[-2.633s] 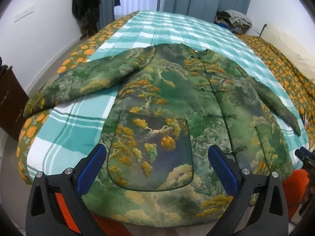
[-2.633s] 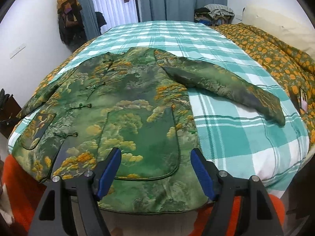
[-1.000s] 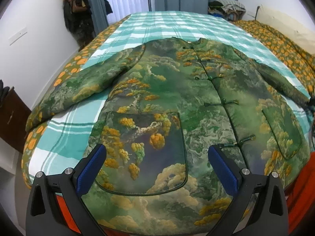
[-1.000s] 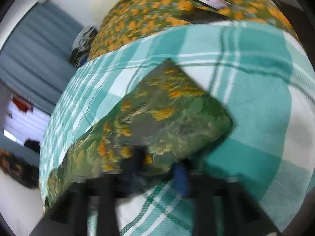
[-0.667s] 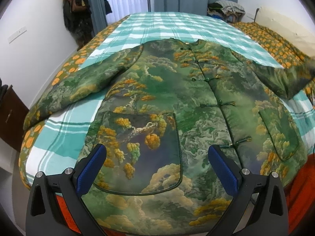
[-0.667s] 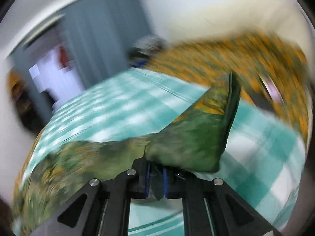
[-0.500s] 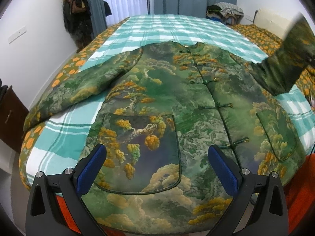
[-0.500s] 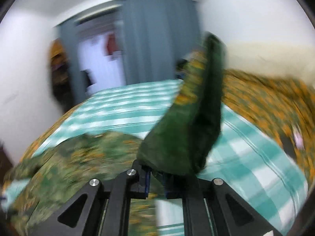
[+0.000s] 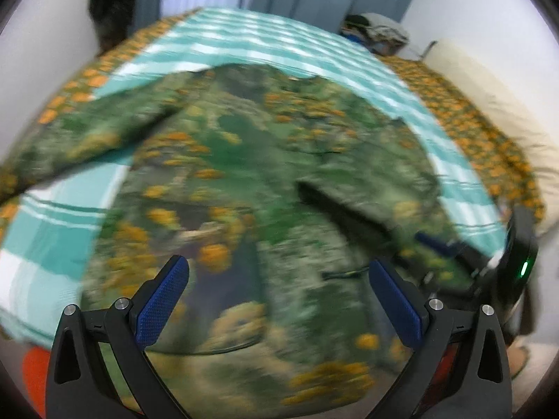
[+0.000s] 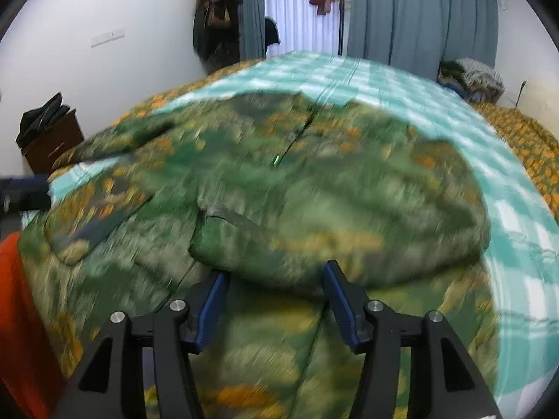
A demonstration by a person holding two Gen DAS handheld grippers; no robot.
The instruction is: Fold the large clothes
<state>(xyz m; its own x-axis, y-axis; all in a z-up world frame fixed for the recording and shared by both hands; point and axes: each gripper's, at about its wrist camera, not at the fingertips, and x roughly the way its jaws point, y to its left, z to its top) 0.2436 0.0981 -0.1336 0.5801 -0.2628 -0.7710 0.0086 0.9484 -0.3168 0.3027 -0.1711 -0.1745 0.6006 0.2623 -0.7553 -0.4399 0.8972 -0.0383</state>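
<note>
A padded green jacket with an orange tree print [image 9: 244, 181] lies face up on the teal plaid sheet [image 9: 52, 237]. Its left sleeve [image 9: 87, 139] stretches out to the side. The right sleeve [image 10: 332, 223] lies folded across the jacket's front. My right gripper [image 10: 276, 272] sits at the sleeve's near edge; its jaws are opening and the blue pads stand apart from the cloth. Its black body with a green light [image 9: 520, 255] shows at the right of the left wrist view. My left gripper [image 9: 278, 263] hovers over the hem, open, with nothing between its fingers. Both views are blurred.
An orange-flowered quilt [image 9: 471, 122] and a cream pillow [image 9: 496, 104] lie along the bed's right side. A clothes pile [image 10: 468, 73] sits at the far end. A dark cabinet [image 10: 52, 139] and hanging coats [image 10: 216, 17] stand by the left wall. Orange cloth [image 10: 14, 296] is at the near edge.
The right gripper lifted the right sleeve off the sheet, swung it over onto the jacket's front, and its jaws came apart from it. The left gripper's view swung slightly to the right.
</note>
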